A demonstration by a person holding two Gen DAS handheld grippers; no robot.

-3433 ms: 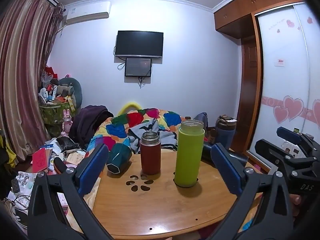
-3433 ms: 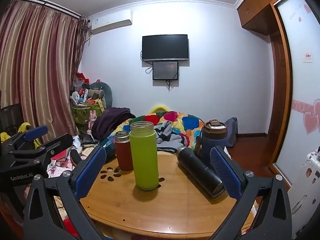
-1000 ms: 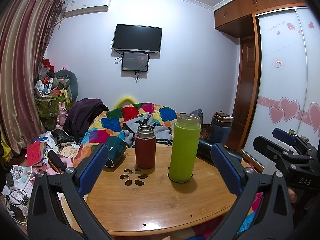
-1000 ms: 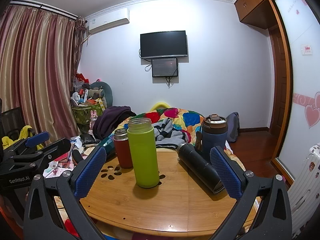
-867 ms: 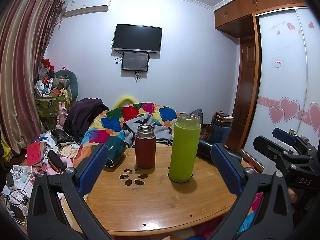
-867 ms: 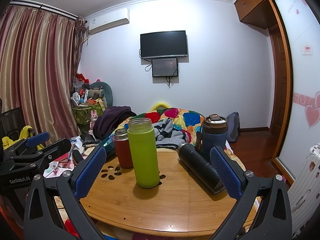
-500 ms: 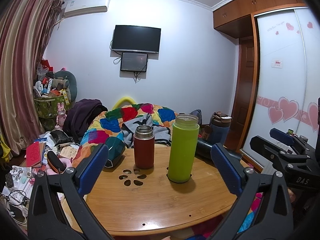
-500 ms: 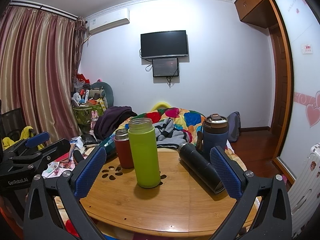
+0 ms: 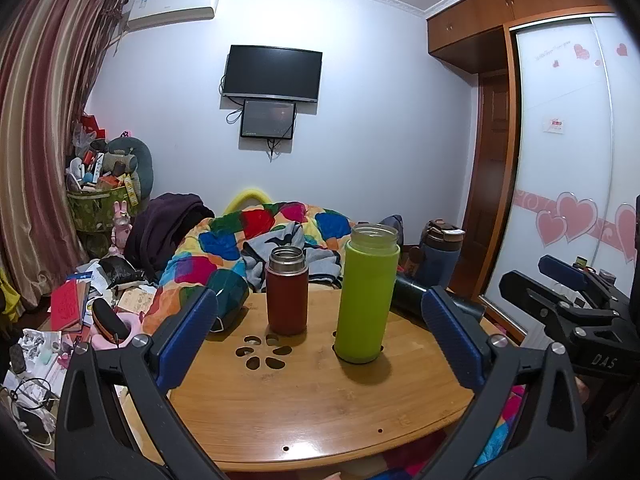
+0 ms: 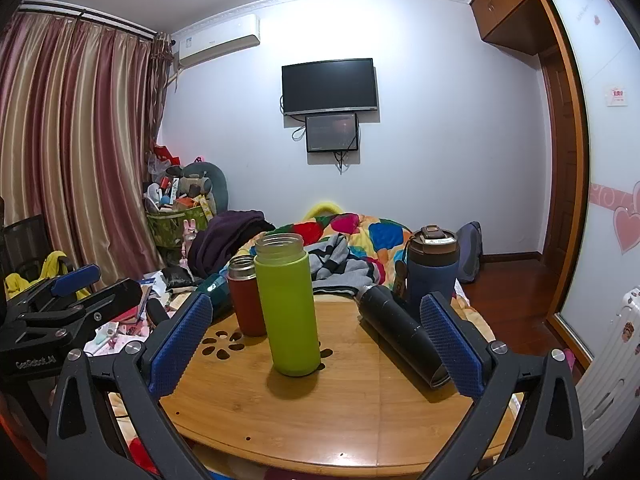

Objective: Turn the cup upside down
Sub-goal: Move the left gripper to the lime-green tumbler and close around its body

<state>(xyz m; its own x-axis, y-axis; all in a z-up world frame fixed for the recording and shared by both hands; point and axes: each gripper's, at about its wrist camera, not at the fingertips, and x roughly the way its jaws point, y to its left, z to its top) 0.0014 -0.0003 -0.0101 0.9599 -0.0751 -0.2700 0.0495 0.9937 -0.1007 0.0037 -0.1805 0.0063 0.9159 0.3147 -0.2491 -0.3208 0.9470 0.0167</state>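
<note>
Cups partly screened at the table's far and left edges

The teal cup (image 9: 228, 294) at the table's (image 9: 320, 400) left edge is half covered by a gripper finger (image 9: 186, 336); in the right wrist view only a sliver (image 10: 216, 294) is seen. The black flask's (image 9: 412, 294) body is masked by the green bottle (image 9: 366, 296).

Left claw (image 9: 320, 336) gapes wide before upright red cup (image 9: 287, 290) and green cup (image 9: 366, 293).

- A black wall-mounted television (image 9: 272, 73) with a smaller dark screen (image 9: 268, 119) just below it.
- A white air conditioner (image 10: 219, 45) beside striped pink-and-gold curtains (image 10: 76, 152).
- A colourful patchwork quilt (image 9: 256, 236) behind the round wooden table (image 9: 320, 396).
- A green basket of clutter (image 9: 102, 204).
</note>
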